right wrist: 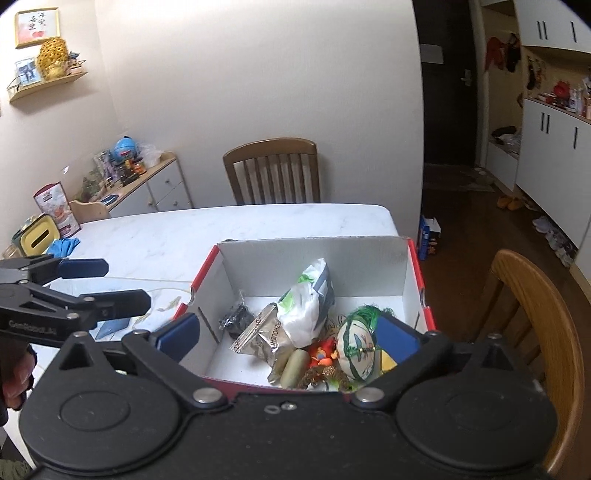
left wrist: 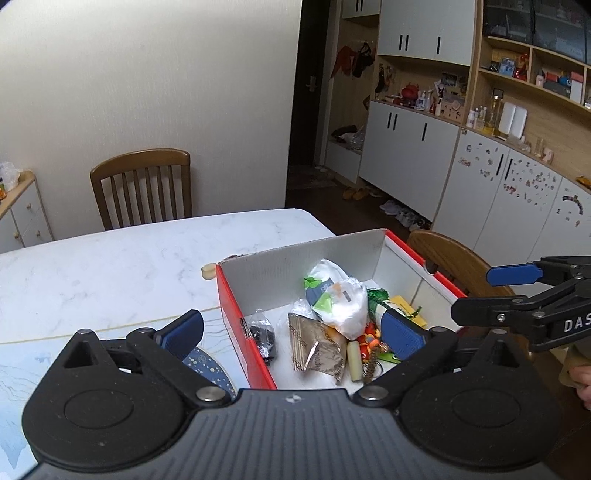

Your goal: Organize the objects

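The red cardboard box sits on the marble table and already holds the clutter: a white plastic bag, a foil packet, a painted egg-shaped ornament. Left gripper and right gripper both gape wide, empty. The sorting looks nearly done, with a small round piece left outside the box.

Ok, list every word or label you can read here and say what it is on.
"DAS", cut off by the frame edge: on the right gripper.
"GenRobot.AI", faint and uncertain: on the left gripper.
"THROUGH", partly creased: on the foil packet in the red box.
Framed picture, snack carton, white plastic bag: print too blurred.
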Available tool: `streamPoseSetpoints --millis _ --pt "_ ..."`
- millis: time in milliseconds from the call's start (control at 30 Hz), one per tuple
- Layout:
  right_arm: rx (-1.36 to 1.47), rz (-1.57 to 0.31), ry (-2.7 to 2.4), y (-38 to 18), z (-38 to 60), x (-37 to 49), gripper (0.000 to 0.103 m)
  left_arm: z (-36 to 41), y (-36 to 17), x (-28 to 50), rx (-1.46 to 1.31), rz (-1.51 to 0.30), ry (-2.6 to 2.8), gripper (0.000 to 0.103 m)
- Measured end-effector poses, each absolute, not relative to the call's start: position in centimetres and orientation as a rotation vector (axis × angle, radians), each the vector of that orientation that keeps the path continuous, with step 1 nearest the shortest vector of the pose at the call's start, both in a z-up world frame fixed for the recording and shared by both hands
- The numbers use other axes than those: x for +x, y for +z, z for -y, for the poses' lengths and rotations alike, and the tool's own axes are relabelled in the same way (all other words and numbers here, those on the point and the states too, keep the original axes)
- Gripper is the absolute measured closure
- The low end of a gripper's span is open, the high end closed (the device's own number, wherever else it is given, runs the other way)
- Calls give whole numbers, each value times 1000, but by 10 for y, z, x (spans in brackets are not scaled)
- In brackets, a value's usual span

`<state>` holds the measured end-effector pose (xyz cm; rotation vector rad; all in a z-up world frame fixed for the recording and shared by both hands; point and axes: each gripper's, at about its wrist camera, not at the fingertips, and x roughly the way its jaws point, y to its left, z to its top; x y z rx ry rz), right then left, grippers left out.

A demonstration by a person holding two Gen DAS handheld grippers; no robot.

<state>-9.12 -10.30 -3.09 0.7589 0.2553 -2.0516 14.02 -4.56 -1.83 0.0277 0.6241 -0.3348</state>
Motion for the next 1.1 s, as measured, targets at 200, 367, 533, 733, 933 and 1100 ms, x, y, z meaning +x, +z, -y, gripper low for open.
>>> streamPoseSetpoints --millis 200,367,533,733,933,1100 --pt "763 -247 -2082 -29 101 -78 2 39 -17 133 13 -638 -341 0" --pt "764 -240 -2095 -29 99 -69 2 34 -18 129 4 -655 -340 0" --pt "770 -223 -2102 -28 96 -61 2 34 -18 127 18 -657 -330 0" --pt "787 -230 -2120 -28 94 -55 2 31 -18 126 6 -673 -337 0" --pt "812 -228 -2136 -29 92 -53 2 32 -17 124 20 -673 -344 0" --pt "827 -227 -2135 -29 95 -50 2 28 -12 123 20 -669 -347 0"
